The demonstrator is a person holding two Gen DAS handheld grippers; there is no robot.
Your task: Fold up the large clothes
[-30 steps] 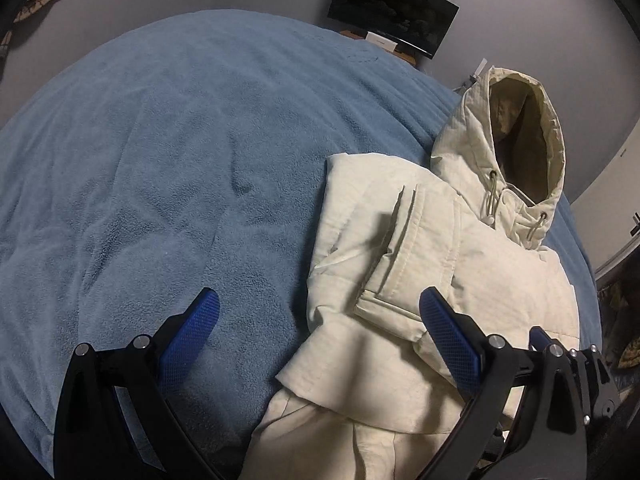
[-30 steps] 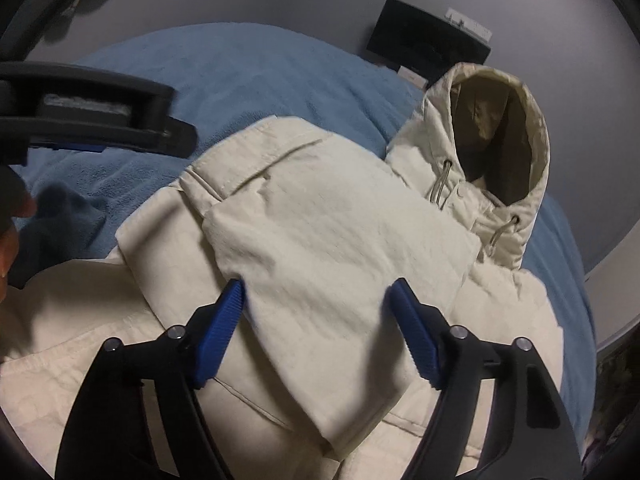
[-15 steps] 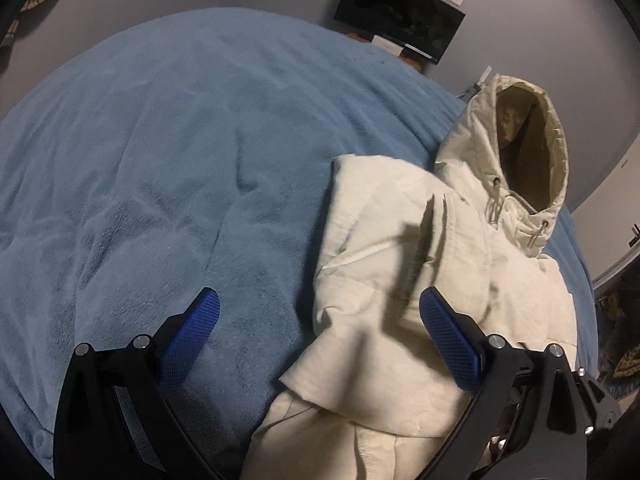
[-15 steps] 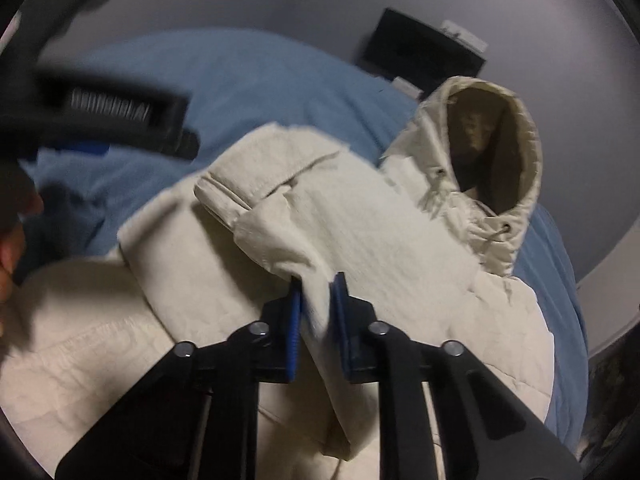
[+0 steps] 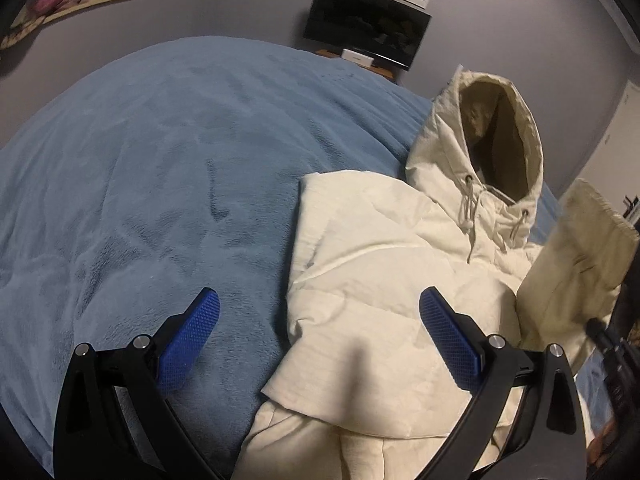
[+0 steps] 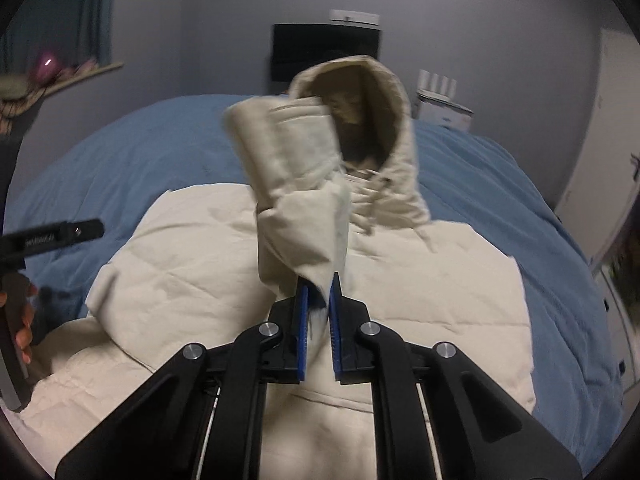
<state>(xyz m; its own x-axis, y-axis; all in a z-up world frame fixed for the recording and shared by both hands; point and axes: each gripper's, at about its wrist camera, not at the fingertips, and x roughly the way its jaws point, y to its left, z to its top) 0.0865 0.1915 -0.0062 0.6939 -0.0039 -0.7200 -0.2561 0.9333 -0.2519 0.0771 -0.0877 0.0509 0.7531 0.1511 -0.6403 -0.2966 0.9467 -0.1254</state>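
Note:
A cream hooded jacket (image 5: 380,280) lies on the blue blanket (image 5: 160,168), hood (image 5: 492,140) standing up at the far end. My right gripper (image 6: 318,284) is shut on the jacket's sleeve (image 6: 296,200), which hangs lifted above the jacket body (image 6: 200,264) in front of the hood (image 6: 368,120). In the left wrist view the raised sleeve (image 5: 580,256) shows at the right edge. My left gripper (image 5: 320,312) stands open and low over the jacket's left edge, one finger over the blanket, the other over the cloth, nothing pinched.
A dark screen (image 5: 366,24) hangs on the grey wall beyond the bed. A white box (image 6: 440,108) sits past the bed's far right. A person's hand (image 6: 22,320) holds the left gripper handle at the left edge. Open blanket (image 6: 540,216) lies right of the jacket.
My right gripper closed on the folded sleeve, then lifted it up and swung it off the jacket's body toward the right. The left gripper stayed open and nearly still.

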